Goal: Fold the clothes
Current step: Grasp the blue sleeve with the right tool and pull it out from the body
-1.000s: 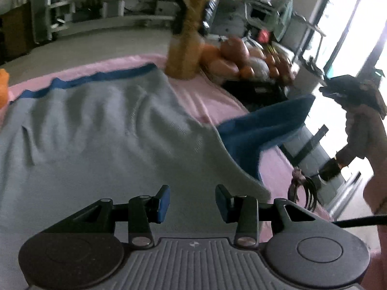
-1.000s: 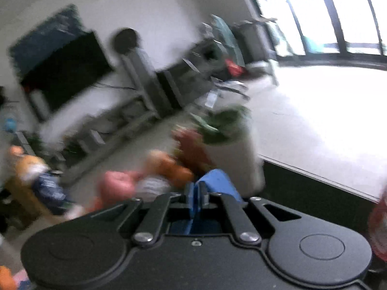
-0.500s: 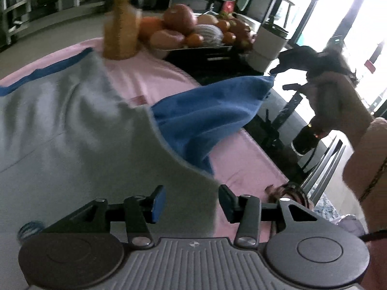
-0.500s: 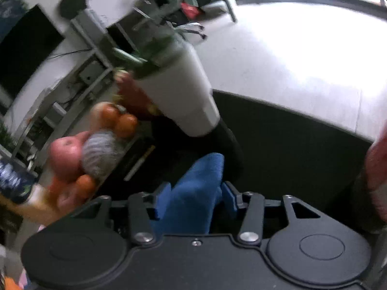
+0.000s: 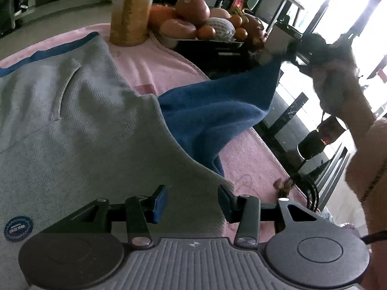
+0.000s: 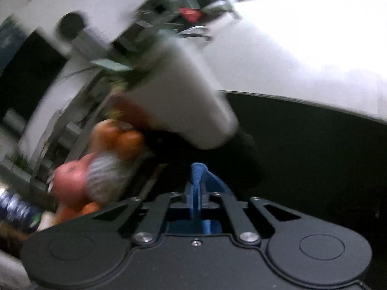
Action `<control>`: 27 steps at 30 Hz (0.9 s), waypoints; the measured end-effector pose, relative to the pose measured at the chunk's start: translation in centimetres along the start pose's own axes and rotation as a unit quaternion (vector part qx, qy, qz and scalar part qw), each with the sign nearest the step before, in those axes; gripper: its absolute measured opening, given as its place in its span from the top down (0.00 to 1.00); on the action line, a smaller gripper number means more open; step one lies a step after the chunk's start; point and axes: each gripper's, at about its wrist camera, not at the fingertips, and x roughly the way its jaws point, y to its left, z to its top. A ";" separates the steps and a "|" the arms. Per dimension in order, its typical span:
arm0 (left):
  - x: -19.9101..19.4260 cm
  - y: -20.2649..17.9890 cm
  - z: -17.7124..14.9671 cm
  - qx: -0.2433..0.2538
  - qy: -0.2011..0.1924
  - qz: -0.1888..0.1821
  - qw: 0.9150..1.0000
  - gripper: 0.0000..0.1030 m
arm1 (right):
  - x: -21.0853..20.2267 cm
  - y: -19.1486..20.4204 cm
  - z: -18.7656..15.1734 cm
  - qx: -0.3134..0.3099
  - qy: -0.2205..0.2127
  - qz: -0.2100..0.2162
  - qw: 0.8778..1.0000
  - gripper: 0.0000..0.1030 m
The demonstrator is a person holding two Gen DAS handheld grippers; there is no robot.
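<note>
A grey garment [image 5: 72, 125] with a blue sleeve [image 5: 217, 111] and blue collar edge lies flat on a pink cloth [image 5: 154, 67]. My left gripper [image 5: 192, 201] is open just above the garment's lower right hem, holding nothing. My right gripper [image 6: 196, 193] is shut on the blue sleeve's cuff [image 6: 198, 176]. In the left wrist view it [image 5: 297, 50] holds the sleeve stretched out to the right, off the table's edge.
A tray of fruit [image 5: 203, 26] and a tall yellow bottle [image 5: 130, 12] stand at the back of the table. A white cup with a plant [image 6: 179, 101] stands by the fruit [image 6: 96, 169]. A dark chair [image 5: 312, 145] stands to the right.
My right gripper has closed fully on the blue cuff and pulled the sleeve out further right. My left gripper has stayed open near the hem.
</note>
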 end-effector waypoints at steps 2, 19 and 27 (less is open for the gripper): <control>-0.1 -0.2 -0.1 0.004 -0.001 -0.002 1.000 0.57 | -1.7 2.6 0.4 -0.026 -0.016 0.066 0.997 0.97; 0.1 0.5 -0.7 -0.005 0.011 -0.005 1.000 0.57 | 1.3 0.7 -0.5 -0.141 -0.039 -0.213 0.966 0.70; -0.8 0.1 -0.8 0.002 0.011 -0.013 1.000 0.57 | 4.2 1.1 -1.0 -0.084 0.130 -0.043 0.987 0.81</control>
